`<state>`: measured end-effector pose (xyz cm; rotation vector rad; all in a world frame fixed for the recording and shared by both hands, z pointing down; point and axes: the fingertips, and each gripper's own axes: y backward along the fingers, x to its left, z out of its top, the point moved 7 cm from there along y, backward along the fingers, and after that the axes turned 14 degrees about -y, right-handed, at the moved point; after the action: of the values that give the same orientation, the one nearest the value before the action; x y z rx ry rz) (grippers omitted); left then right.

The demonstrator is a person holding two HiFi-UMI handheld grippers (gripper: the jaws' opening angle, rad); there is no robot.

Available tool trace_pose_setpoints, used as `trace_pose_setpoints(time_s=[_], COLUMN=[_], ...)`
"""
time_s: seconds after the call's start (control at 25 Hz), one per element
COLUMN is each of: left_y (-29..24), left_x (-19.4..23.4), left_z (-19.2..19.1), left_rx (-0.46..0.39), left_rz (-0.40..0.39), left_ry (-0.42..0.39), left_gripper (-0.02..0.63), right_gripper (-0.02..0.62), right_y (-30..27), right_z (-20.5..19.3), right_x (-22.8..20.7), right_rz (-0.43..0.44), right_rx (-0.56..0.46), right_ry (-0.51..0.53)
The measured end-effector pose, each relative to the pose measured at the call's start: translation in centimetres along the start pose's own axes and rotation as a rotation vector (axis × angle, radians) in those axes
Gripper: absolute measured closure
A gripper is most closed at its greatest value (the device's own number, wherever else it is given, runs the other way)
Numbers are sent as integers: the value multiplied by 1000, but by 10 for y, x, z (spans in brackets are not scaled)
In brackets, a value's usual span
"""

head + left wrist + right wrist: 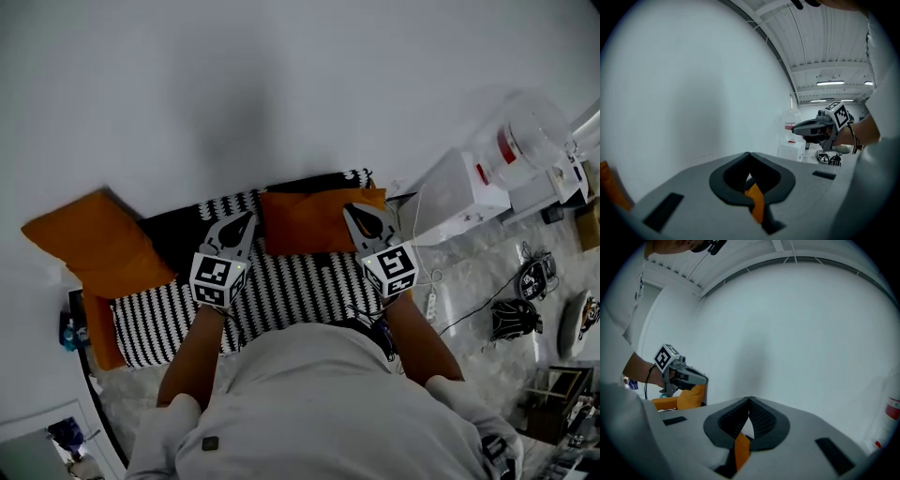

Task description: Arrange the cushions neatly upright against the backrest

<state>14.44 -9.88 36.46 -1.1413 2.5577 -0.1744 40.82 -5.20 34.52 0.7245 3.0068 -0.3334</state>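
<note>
Both claws are clamped shut on the same orange cushion point(314, 223). The left claw point(249, 221) pinches its left edge and the right claw point(351, 210) grips near its right edge. In each gripper view a fold of orange fabric is nipped between the closed jaws. The cushion is at the back of the striped sofa point(281, 291), close to the white wall point(281, 84). A second orange cushion point(94, 246) lies at the sofa's left end.
</note>
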Motion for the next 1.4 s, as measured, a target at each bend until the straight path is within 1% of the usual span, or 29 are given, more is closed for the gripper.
trace_pose_setpoints(time_s=[0.2, 0.36, 0.6, 0.72, 0.88, 1.04, 1.24, 1.4], left_y=[13, 29, 51, 65, 97, 131, 185, 231], left_x=[-5, -15, -50, -66, -83, -101, -113, -115], left_z=[0, -3, -7, -9, -16, -23, -27, -29], left_rx=[28, 68, 136, 173, 224, 282, 303, 294], left_rz=[105, 203, 337, 392, 485, 569, 683, 757], left_ry=[16, 31, 66, 80, 112, 114, 134, 165], left_gripper=[597, 597, 597, 597, 597, 597, 597, 597], right_gripper=[569, 569, 569, 569, 569, 569, 569, 569], right_y=[-18, -30, -37, -42, -50, -54, -57, -57], right_z=[-1, 2, -4, -6, -9, -13, -14, -7], right_x=[-6, -6, -9, -1, 25, 58, 114, 162], right_rz=[105, 213, 364, 443, 560, 666, 779, 847], right_rx=[4, -4, 4, 11, 24, 34, 46, 37], right_ry=[14, 17, 12, 11, 26, 37, 63, 90])
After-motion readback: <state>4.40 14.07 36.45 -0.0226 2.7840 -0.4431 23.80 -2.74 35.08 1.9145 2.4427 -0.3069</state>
